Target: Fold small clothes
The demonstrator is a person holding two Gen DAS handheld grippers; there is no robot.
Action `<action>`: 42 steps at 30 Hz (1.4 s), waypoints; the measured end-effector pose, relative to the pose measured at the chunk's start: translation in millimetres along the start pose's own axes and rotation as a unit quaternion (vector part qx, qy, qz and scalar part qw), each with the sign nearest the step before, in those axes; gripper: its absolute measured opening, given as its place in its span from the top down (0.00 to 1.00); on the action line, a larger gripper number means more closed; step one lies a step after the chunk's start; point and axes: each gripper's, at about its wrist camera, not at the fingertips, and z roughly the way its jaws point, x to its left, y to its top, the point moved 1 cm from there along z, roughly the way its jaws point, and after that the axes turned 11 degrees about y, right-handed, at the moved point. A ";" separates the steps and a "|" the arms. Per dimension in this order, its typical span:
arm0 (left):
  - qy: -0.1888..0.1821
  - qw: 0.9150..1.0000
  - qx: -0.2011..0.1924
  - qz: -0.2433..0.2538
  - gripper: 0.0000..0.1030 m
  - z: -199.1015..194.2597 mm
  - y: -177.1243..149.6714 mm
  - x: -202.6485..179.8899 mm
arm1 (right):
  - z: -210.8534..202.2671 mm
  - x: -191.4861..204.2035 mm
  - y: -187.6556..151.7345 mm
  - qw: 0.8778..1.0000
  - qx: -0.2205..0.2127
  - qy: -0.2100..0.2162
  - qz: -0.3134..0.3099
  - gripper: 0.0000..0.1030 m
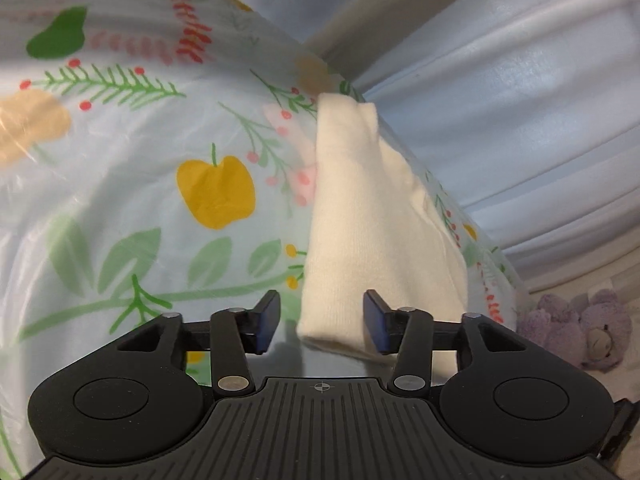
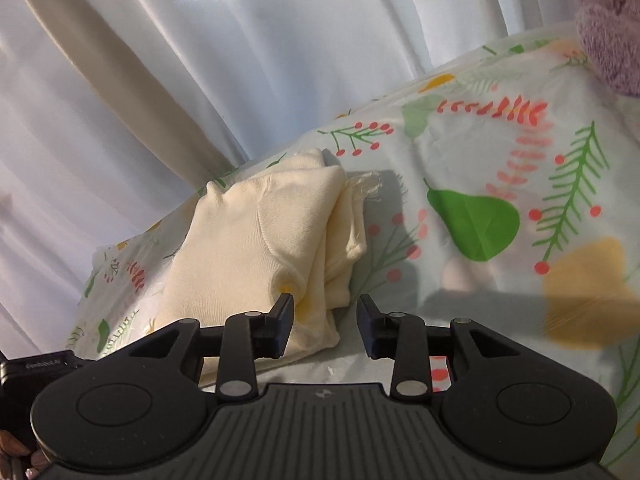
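Observation:
A cream knit garment lies folded into a long narrow bundle on the flowered plastic table cover. In the left wrist view my left gripper hovers over the bundle's near end, jaws open, and neither pad presses the cloth. In the right wrist view the same garment shows as a thick stack of layers near the cover's far edge. My right gripper stands open just above the stack's near right corner, gripping nothing.
White curtains hang close behind the table edge. A purple plush bear lies to the right of the cover and shows again at the top right as the plush bear. A black device is at the left edge.

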 end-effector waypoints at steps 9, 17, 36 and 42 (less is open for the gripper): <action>0.071 0.991 -0.029 0.109 0.22 31.7 11.2 -62.1 | 46.8 49.8 7.9 0.985 0.019 -0.005 -0.170 0.71; 0.104 0.985 -0.016 0.136 0.16 47.7 1.6 -66.0 | 57.2 32.0 -5.4 0.979 0.040 -0.033 -0.197 0.71; 0.136 0.978 -0.053 0.147 0.10 60.4 45.4 -77.2 | 94.2 54.3 48.3 0.983 0.032 -0.018 -0.178 0.70; 0.147 0.977 -0.046 0.147 0.08 97.1 57.6 -87.9 | 166.1 73.7 60.6 0.974 0.075 -0.029 -0.212 0.70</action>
